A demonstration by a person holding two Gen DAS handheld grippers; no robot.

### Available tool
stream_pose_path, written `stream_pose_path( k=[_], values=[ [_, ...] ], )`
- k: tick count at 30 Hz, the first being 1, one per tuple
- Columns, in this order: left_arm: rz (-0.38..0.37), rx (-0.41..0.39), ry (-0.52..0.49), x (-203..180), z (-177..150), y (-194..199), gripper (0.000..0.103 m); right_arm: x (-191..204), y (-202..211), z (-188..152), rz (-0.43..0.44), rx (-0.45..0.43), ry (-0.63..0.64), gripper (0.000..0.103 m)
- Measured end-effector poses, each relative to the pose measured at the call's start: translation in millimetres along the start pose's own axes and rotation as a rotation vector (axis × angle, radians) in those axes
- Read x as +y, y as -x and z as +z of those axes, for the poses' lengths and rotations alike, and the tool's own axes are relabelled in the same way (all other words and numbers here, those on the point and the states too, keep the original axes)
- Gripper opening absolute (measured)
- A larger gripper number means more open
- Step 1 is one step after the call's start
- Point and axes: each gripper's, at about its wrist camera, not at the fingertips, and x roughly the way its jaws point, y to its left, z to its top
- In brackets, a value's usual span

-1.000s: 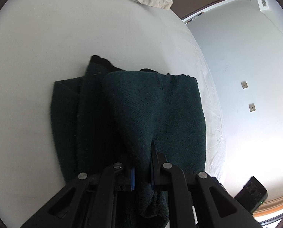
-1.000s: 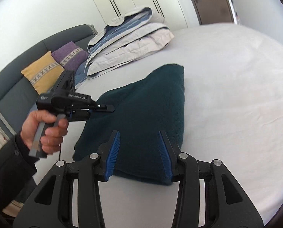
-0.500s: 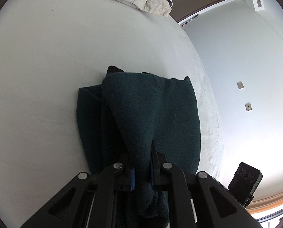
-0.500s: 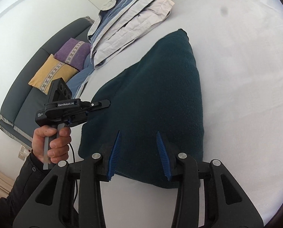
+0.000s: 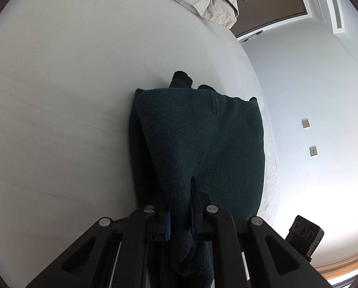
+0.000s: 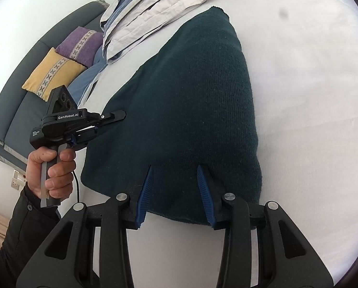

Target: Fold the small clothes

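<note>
The left gripper [image 5: 180, 212] is pointing steeply downward with its jaws nearly together, pinching a fold of the dark knit [image 5: 203, 144] between the blue pads [image 5: 168, 225]; a hand [image 6: 50, 170] in a dark sleeve [image 6: 22, 225] is gripping its handle; the right gripper [image 6: 174, 192] is angling down too, its jaws standing apart over the knit's near edge, pads not pressing it.

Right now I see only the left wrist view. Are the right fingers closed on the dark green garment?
Observer: No, the right gripper is open, its fingers astride the near edge of the dark green garment.
Operator: What stands behind the left gripper?
Observer: A grey sofa with a yellow cushion and a purple cushion.
Operator: Who holds it?
Observer: A hand in a dark sleeve, around its handle.
</note>
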Motion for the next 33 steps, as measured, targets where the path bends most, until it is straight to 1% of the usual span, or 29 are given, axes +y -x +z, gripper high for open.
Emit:
stream_pose_path(
  k=[2,4,6,7,9,10,11,12,13,14,16,18,20,21,22,23,25,27,29,30,31,33],
  values=[
    [-0.011,0.003,0.019,8,-3,-4,0.013,-7,-8,-5,0.006,0.002,-0.015,0.037],
    [-0.029,-0.006,0.049,14,-4,-5,0.015,-4,-22,5,0.028,-0.009,-0.009,0.037],
    [-0.015,-0.03,0.043,15,-7,1,0.016,1,-22,8,0.032,-0.003,0.001,0.037],
    [0.013,-0.048,0.032,13,-8,8,0.017,3,-21,10,0.028,0.012,0.007,0.037],
    [0.128,-0.115,-0.011,3,-11,28,0.021,3,-11,17,0.041,0.037,0.011,0.037],
    [0.186,-0.169,-0.033,-4,-13,42,0.022,5,-4,23,0.064,0.028,0.006,0.037],
    [0.217,-0.222,-0.051,-12,-15,55,0.021,3,6,30,0.1,0.002,-0.003,0.038],
    [0.226,-0.265,-0.071,-22,-17,67,0.021,1,15,37,0.135,-0.024,-0.016,0.038],
    [0.223,-0.289,-0.103,-33,-20,74,0.021,-1,22,46,0.168,-0.049,-0.033,0.038],
    [0.22,-0.294,-0.147,-48,-23,75,0.021,-4,27,55,0.207,-0.068,-0.057,0.038],
    [0.233,-0.28,-0.241,-79,-28,64,0.022,-14,24,72,0.278,-0.071,-0.117,0.038],
    [0.273,-0.244,-0.312,-96,-32,38,0.022,-30,6,81,0.351,-0.025,-0.193,0.04],
    [0.304,-0.188,-0.317,-94,-34,9,0.022,-48,-21,75,0.36,0.061,-0.294,0.04],
    [0.332,-0.156,-0.31,-85,-38,-5,0.022,-54,-32,69,0.384,0.099,-0.325,0.039],
    [0.366,-0.129,-0.297,-66,-50,-12,0.021,-56,-41,63,0.415,0.119,-0.342,0.039],
    [0.366,-0.131,-0.283,-53,-55,-17,0.016,-62,-42,56,0.435,0.113,-0.346,0.039],
    [0.315,-0.162,-0.27,-36,-62,-13,0.012,-69,-38,48,0.449,0.112,-0.331,0.038],
    [0.277,-0.158,-0.246,-28,-63,-7,0.012,-77,-35,49,0.47,0.129,-0.343,0.038],
    [0.265,-0.152,-0.238,-25,-61,-5,0.011,-74,-28,59,0.444,0.136,-0.314,0.038],
    [0.264,-0.151,-0.238,-24,-61,-5,0.011,-70,-23,68,0.435,0.121,-0.286,0.039],
    [0.26,-0.152,-0.233,-23,-61,-6,0.011,-66,-17,79,0.437,0.101,-0.267,0.041],
    [0.253,-0.154,-0.219,-21,-60,-6,0.011,-59,-13,101,0.46,0.071,-0.265,0.041]
  ],
)
